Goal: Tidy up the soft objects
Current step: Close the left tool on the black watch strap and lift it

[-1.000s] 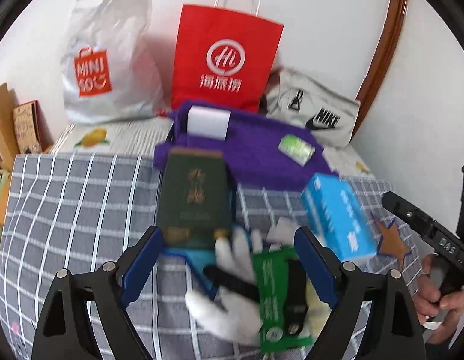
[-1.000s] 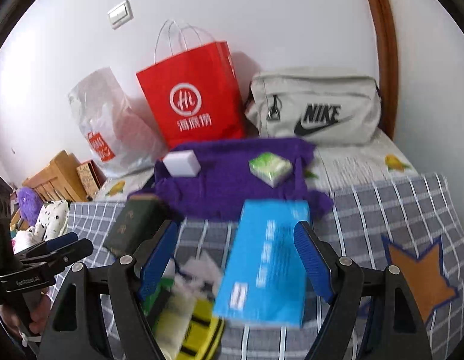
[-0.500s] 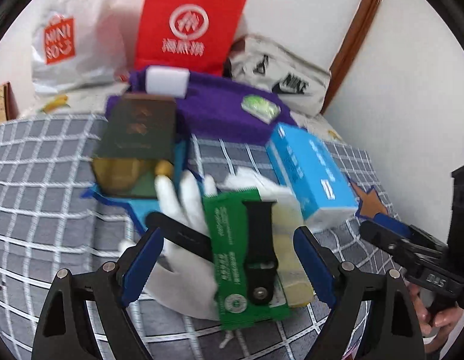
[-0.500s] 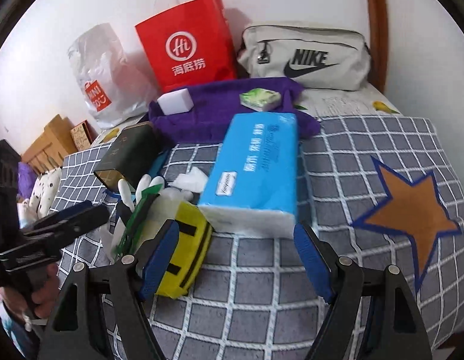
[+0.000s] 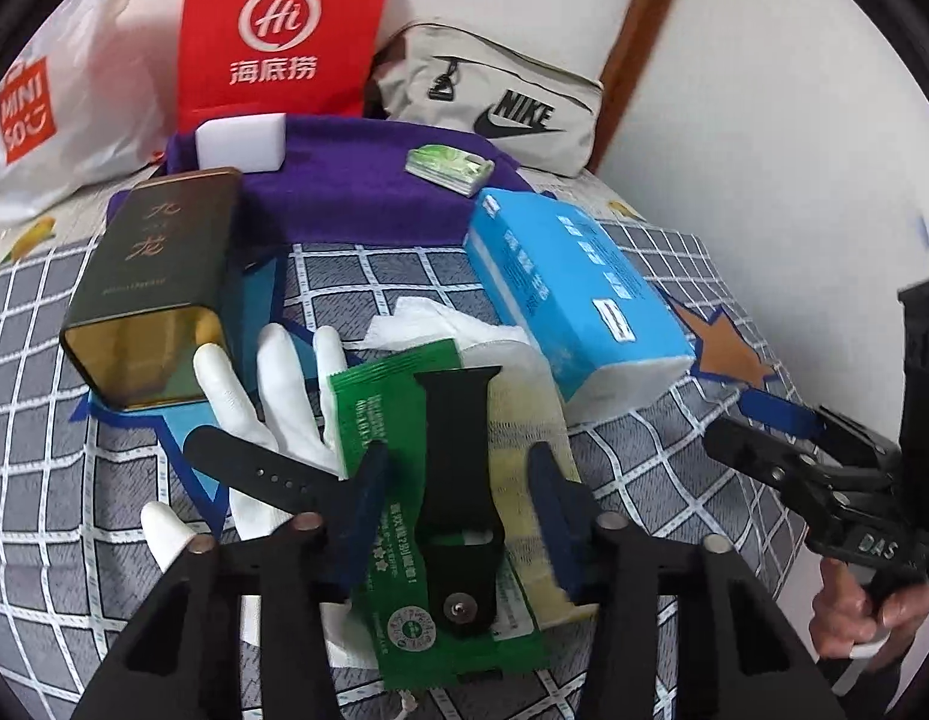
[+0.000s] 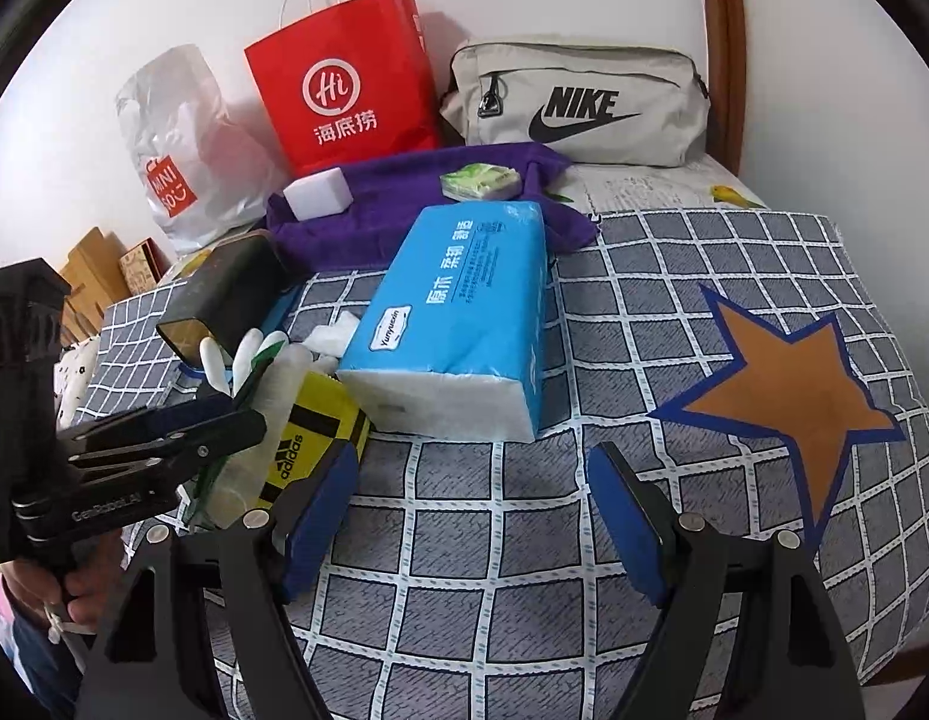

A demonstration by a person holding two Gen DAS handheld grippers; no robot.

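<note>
Jaws of your left gripper have just been narrowing around the black rubber watch strap lying on the green foil sachet directly between them; contact looks unmade, though blur obscures it. Pinch only the strap, then lift. Your right gripper hangs open, empty.

A bed with a grey checked cover bearing an orange star carried everything. A blue tissue pack lay near its middle, beside a dark tin and a white glove. Toward the far edge lay a purple towel; behind it stood a red bag and a grey pouch.
</note>
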